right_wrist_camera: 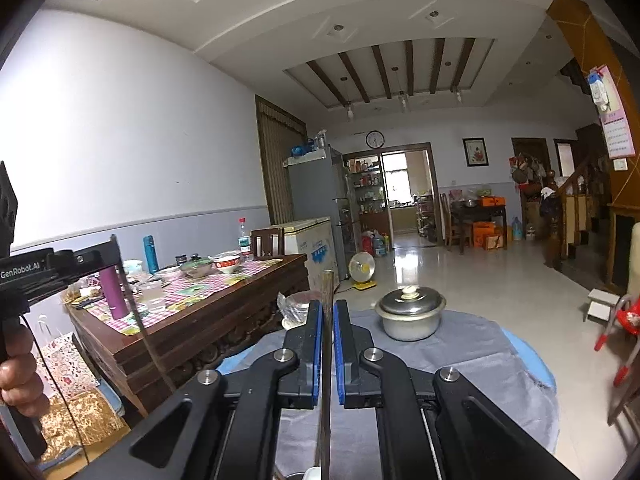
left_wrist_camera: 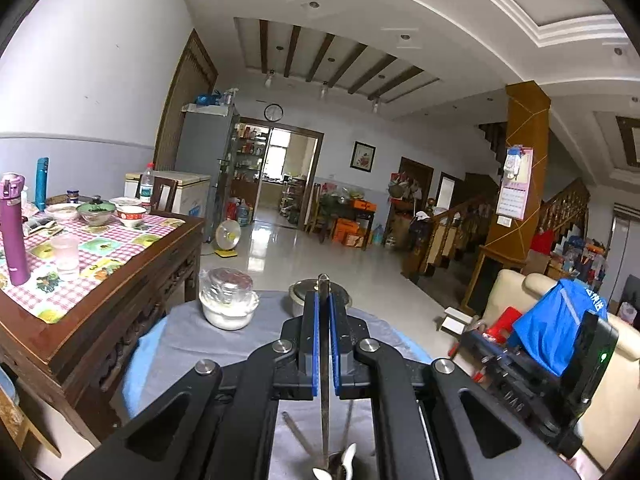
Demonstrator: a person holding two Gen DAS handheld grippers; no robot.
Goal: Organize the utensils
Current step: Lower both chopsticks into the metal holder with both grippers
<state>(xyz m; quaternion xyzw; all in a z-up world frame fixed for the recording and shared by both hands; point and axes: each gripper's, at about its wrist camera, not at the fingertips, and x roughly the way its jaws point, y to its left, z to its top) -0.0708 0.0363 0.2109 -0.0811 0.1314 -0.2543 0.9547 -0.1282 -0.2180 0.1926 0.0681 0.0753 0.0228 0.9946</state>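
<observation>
My left gripper point(left_wrist_camera: 323, 298) is shut on a thin dark stick point(left_wrist_camera: 325, 412), likely a chopstick, which stands upright between the blue pads. Beneath it lie more thin utensils point(left_wrist_camera: 295, 436) and a white ceramic spoon point(left_wrist_camera: 347, 458) on the grey cloth point(left_wrist_camera: 192, 344). My right gripper point(right_wrist_camera: 328, 306) is shut on a similar brown stick point(right_wrist_camera: 327, 356), also upright. In the right wrist view the left gripper point(right_wrist_camera: 109, 258) shows at the left edge with its stick point(right_wrist_camera: 138, 320) hanging down, held by a person's hand point(right_wrist_camera: 18, 380). Both grippers are raised above the round table.
A lidded metal pot point(right_wrist_camera: 410, 314) and a plastic-wrapped white bowl point(left_wrist_camera: 229, 304) stand at the cloth's far side. To the left is a wooden dining table point(left_wrist_camera: 132, 264) with bowls, a cup and a purple flask point(left_wrist_camera: 12, 232). A red stool point(right_wrist_camera: 624, 320) stands on the right.
</observation>
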